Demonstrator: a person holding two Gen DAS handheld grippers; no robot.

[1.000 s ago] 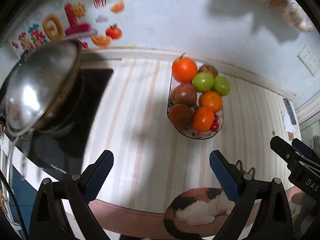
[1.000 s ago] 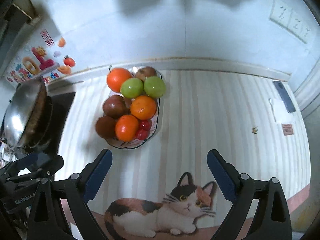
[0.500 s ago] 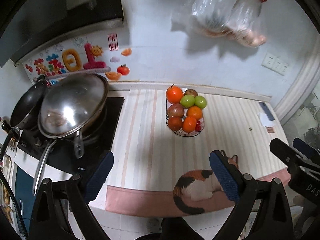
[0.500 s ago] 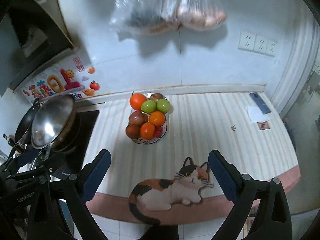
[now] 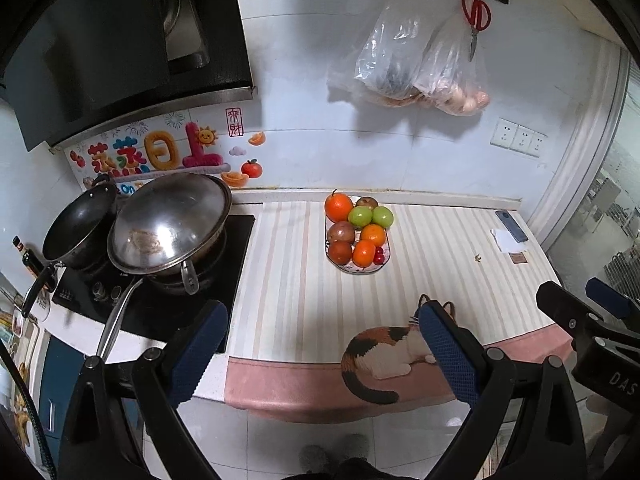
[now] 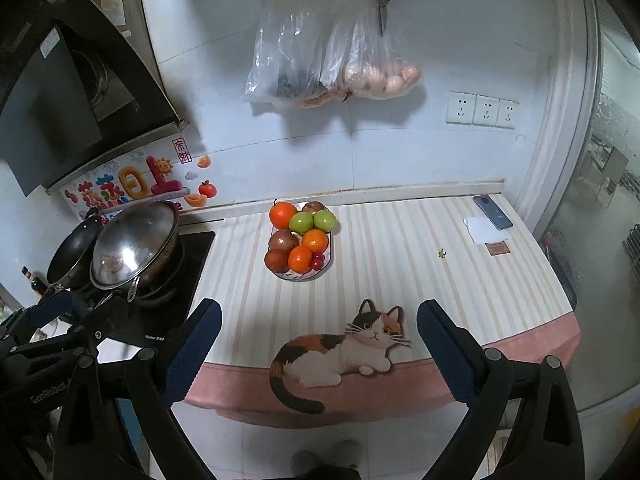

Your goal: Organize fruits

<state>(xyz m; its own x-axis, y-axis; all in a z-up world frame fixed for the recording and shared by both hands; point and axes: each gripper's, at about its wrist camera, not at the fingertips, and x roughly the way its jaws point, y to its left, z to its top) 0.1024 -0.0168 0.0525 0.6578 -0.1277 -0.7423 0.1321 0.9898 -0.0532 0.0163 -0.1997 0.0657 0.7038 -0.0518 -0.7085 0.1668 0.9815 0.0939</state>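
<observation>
A white patterned plate (image 5: 374, 270) (image 6: 325, 265) sits mid-counter near the back wall, piled with oranges (image 5: 338, 206), two green fruits (image 5: 360, 216), brown-red fruits (image 5: 341, 232) and small red ones (image 5: 379, 256). The same pile shows in the right wrist view, with an orange (image 6: 283, 215) at the back. My left gripper (image 5: 320, 344) is open and empty, held well back from the counter's front edge. My right gripper (image 6: 318, 340) is open and empty too, also off the counter. The right gripper shows at the left wrist view's right edge (image 5: 588, 320).
A stove with a lidded wok (image 5: 168, 224) and a black pan (image 5: 78, 224) stands at the left. A striped mat with a cat picture (image 6: 340, 352) covers the counter. A phone (image 6: 492, 206) and paper lie at the far right. Bags (image 6: 332, 68) and scissors hang on the wall.
Both grippers have pulled up and back from the plate. The view widened from close over the fruit to the whole counter, wall and floor. Both stayed open.
</observation>
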